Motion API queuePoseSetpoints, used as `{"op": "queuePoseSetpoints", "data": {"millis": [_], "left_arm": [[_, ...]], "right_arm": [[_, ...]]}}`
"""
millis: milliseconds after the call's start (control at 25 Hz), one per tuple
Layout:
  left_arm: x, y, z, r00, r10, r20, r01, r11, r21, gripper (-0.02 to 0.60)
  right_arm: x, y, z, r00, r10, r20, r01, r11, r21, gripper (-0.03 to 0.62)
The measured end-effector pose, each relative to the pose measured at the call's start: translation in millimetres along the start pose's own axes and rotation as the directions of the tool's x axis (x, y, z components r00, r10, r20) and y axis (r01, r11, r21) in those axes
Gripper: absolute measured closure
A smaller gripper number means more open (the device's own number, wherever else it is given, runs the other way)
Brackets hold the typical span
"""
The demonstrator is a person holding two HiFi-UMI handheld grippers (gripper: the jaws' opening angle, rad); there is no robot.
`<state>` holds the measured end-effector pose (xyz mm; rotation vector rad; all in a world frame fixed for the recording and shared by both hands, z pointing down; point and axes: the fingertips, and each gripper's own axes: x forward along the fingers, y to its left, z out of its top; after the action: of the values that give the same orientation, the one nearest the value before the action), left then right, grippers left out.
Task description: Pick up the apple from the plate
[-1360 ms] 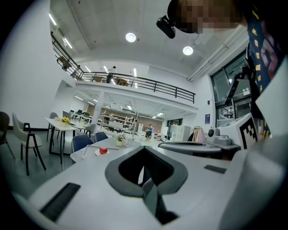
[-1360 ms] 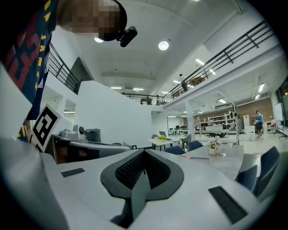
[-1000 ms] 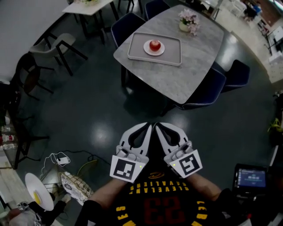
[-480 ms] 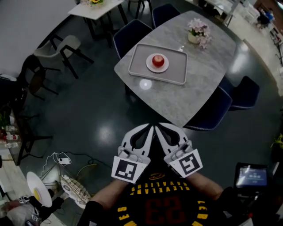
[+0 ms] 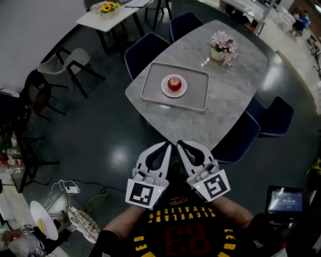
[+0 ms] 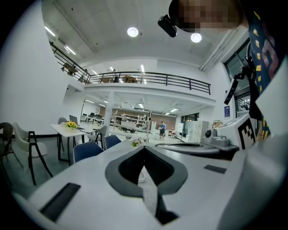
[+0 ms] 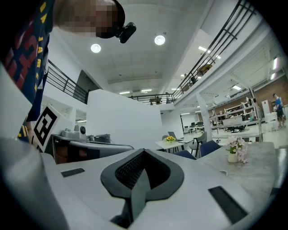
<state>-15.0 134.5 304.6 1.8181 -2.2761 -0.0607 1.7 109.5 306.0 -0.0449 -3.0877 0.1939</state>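
A red apple [image 5: 174, 83] rests on a small white plate [image 5: 166, 91], which stands on a grey tray [image 5: 197, 99] on the marble table [image 5: 220, 105]. Both grippers hang close to my chest, well short of the table. My left gripper [image 5: 166, 146] is shut, its tips pressed together with nothing between them. Beside it my right gripper [image 5: 179, 145] is shut and empty too. In the left gripper view the shut jaws [image 6: 145, 148] point at the table and the plate [image 6: 141, 177] peeks through the gap. The right gripper view shows its jaws [image 7: 144, 152] shut.
A vase of pink flowers [image 5: 222, 44] stands at the table's far end. Dark blue chairs [image 5: 237, 138] ring the table. A second table with yellow flowers [image 5: 107, 7] and a beige chair [image 5: 67, 61] stand at far left. Cables and a white dish [image 5: 41, 222] lie on the floor at lower left.
The table with the tray and apple has come nearer and lower in the head view. Both grippers stay shut side by side.
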Motion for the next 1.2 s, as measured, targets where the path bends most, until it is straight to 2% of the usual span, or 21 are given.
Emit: {"op": "queuePoseSetpoints", "data": {"millis": [360, 720, 960, 1080, 1160, 1200], "left_arm": [[45, 40, 2, 1.000, -0.013, -0.026, 0.012, 1.000, -0.028, 0.581], [123, 114, -2, 0.994, -0.071, -0.089, 0.068, 0.997, -0.032, 0.581], [177, 162, -11, 0.980, -0.100, -0.172, 0.097, 0.995, -0.026, 0.580], [200, 185, -23, 0.969, -0.103, -0.226, 0.094, 0.994, -0.048, 0.544], [213, 198, -32, 0.954, -0.109, -0.278, 0.094, 0.993, -0.066, 0.529], [221, 203, -38, 0.946, -0.113, -0.304, 0.095, 0.993, -0.075, 0.518]], "right_arm": [[23, -55, -8, 0.993, -0.108, -0.053, 0.109, 0.994, 0.017, 0.588], [77, -129, -26, 0.957, -0.245, -0.155, 0.254, 0.967, 0.037, 0.588], [124, -175, -50, 0.932, -0.271, -0.240, 0.308, 0.943, 0.129, 0.586], [139, -197, -69, 0.914, -0.293, -0.280, 0.347, 0.922, 0.170, 0.585], [144, -212, -84, 0.896, -0.317, -0.311, 0.389, 0.897, 0.207, 0.533], [146, -220, -90, 0.885, -0.330, -0.328, 0.413, 0.882, 0.227, 0.528]]}}
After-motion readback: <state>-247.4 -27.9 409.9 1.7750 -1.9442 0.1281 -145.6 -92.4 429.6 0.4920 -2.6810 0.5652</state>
